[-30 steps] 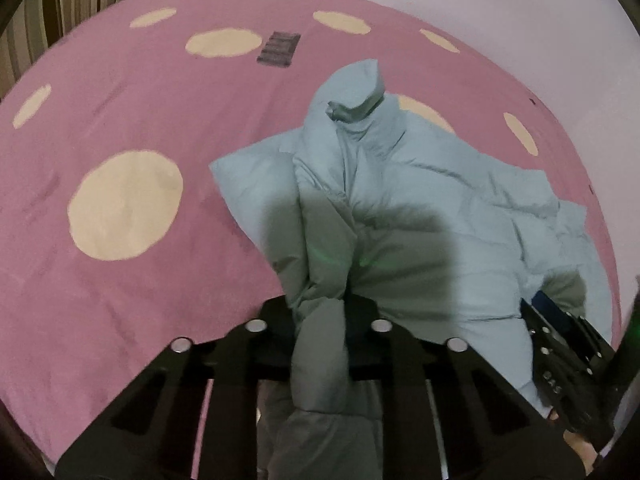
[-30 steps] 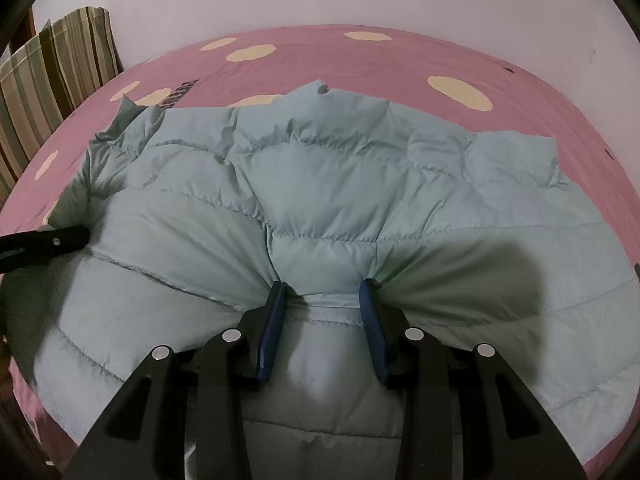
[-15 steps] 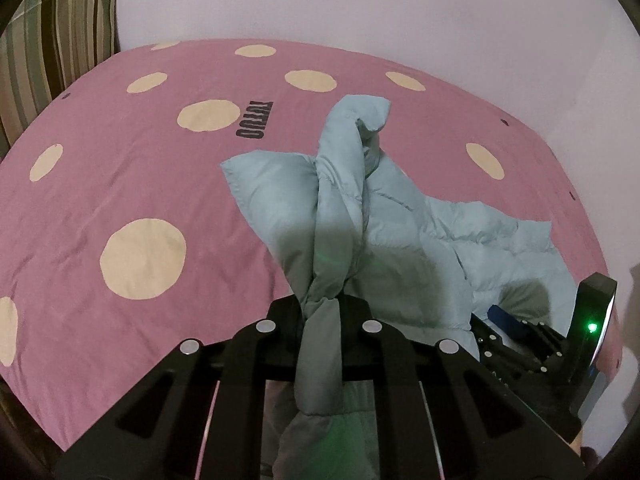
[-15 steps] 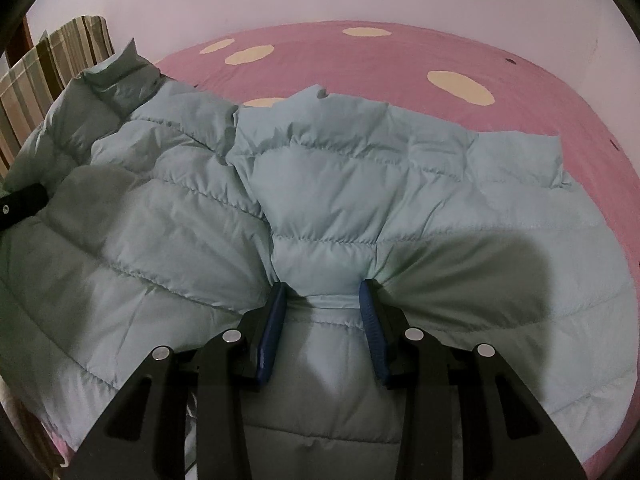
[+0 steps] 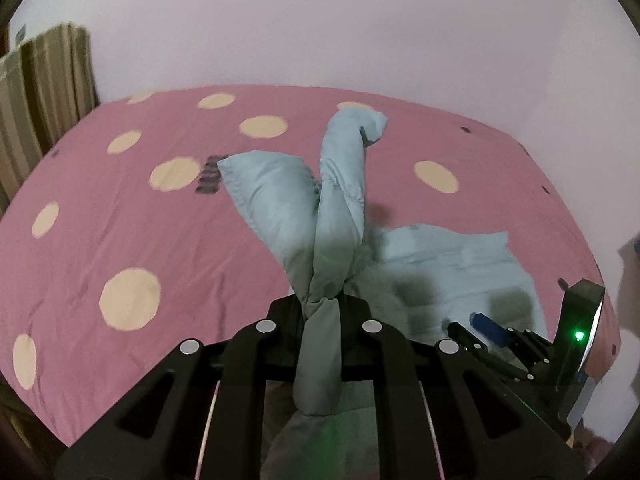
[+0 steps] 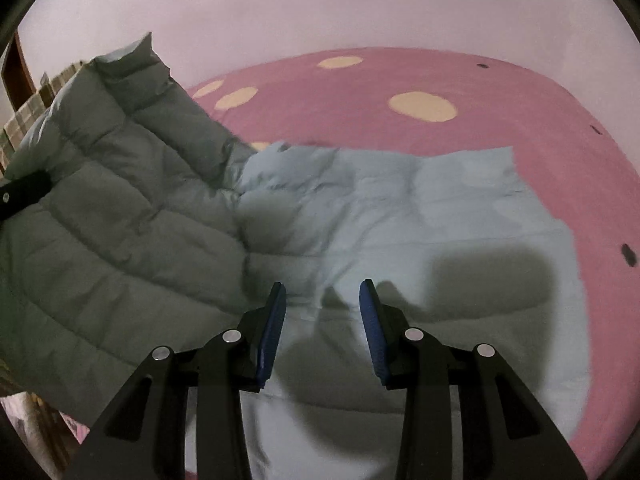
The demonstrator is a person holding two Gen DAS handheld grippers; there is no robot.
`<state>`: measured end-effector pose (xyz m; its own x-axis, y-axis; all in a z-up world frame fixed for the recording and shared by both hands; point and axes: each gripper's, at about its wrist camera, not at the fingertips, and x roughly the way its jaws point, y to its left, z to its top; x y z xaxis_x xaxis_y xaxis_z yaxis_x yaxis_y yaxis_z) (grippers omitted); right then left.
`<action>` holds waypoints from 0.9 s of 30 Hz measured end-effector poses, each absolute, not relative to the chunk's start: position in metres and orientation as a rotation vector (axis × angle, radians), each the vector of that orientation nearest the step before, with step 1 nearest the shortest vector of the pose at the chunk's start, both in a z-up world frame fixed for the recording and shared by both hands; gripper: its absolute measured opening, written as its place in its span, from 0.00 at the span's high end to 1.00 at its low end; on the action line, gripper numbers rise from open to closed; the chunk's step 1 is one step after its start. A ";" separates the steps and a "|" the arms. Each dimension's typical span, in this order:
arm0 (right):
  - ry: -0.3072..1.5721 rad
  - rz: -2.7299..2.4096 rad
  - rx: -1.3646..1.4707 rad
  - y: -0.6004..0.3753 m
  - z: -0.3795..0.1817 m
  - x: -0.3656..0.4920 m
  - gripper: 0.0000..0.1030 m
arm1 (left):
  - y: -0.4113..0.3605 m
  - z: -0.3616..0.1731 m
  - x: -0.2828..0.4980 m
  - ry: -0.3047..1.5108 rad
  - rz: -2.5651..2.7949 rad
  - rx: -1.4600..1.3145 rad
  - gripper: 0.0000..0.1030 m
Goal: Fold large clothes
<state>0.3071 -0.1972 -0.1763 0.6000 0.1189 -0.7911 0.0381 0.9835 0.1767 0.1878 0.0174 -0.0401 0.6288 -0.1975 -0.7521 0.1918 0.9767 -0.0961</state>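
Note:
A pale blue quilted puffer jacket (image 6: 400, 216) lies on the pink bed. My left gripper (image 5: 320, 312) is shut on a bunched fold of the jacket (image 5: 336, 200) and holds it up off the bed, so the left half hangs raised in the right wrist view (image 6: 120, 200). My right gripper (image 6: 322, 320) is open just above the jacket's near edge, nothing between its blue pads (image 6: 272, 332). The right gripper also shows at the lower right of the left wrist view (image 5: 496, 332).
The bed has a pink cover with cream dots (image 5: 132, 296) and ends at a white wall (image 5: 320, 32). A striped cushion or curtain (image 5: 44, 92) stands at the far left. The bed edge runs along the right (image 6: 616, 240).
My left gripper has lifted its fold of the jacket higher, raising the left half. My right gripper has let go of the jacket's near edge and now stands open above it.

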 end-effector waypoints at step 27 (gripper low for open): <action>0.889 -0.205 0.427 -0.397 -0.187 0.219 0.62 | -0.268 -0.149 0.154 0.965 -0.368 0.315 0.89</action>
